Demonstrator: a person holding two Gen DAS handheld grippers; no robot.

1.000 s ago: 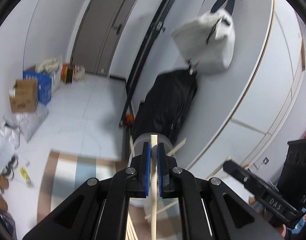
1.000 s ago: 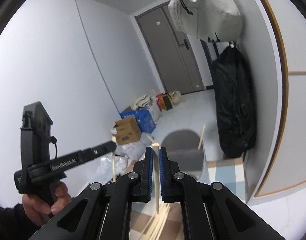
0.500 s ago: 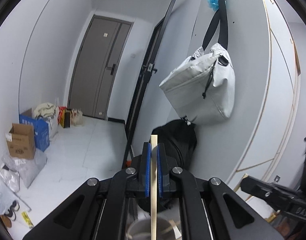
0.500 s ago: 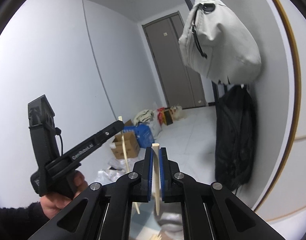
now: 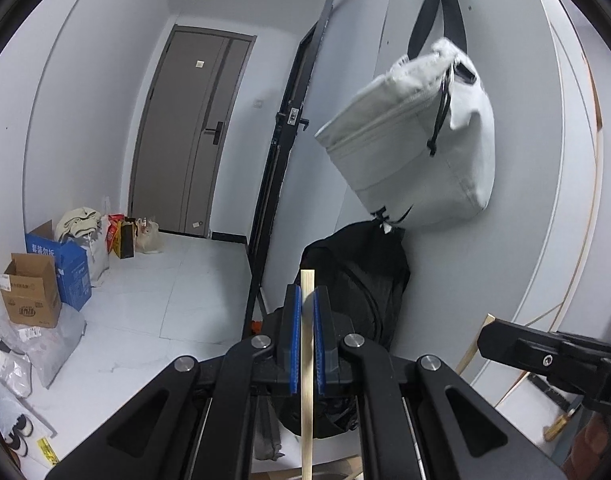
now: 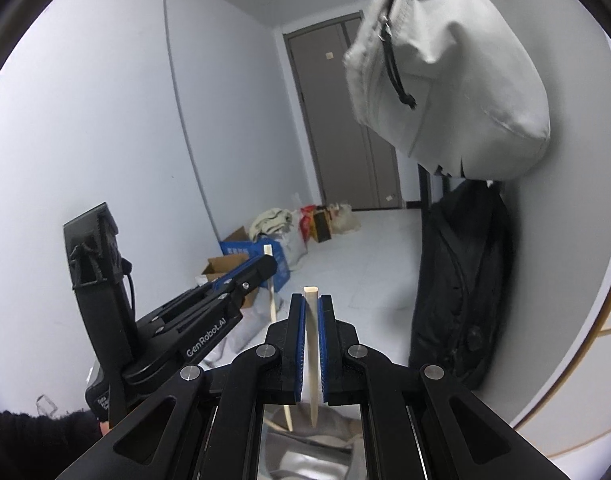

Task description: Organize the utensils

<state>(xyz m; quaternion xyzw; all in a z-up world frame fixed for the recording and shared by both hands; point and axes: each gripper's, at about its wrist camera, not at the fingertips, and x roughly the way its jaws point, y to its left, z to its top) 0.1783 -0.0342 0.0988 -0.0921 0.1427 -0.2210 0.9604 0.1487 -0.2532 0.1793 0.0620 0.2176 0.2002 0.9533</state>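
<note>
Pale walls (image 5: 105, 80), white tiled floor (image 5: 177, 292), grey door (image 5: 193, 136), hanging grey bag (image 5: 417, 152).

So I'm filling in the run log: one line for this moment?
left gripper: shut on pale wooden chopstick | right gripper: shut on tapered pale chopstick | both raised

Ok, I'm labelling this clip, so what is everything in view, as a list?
chopstick: two, pale wood, one clamped upright in each gripper
grey bag: one, hanging on the wall
black bag: one, against the wall below it
door: one, grey-brown, far end
cardboard box: one, brown, floor at left
blue box: one, beside it
left gripper: black, blue pads, shut
right gripper: black, blue pads, shut
</note>
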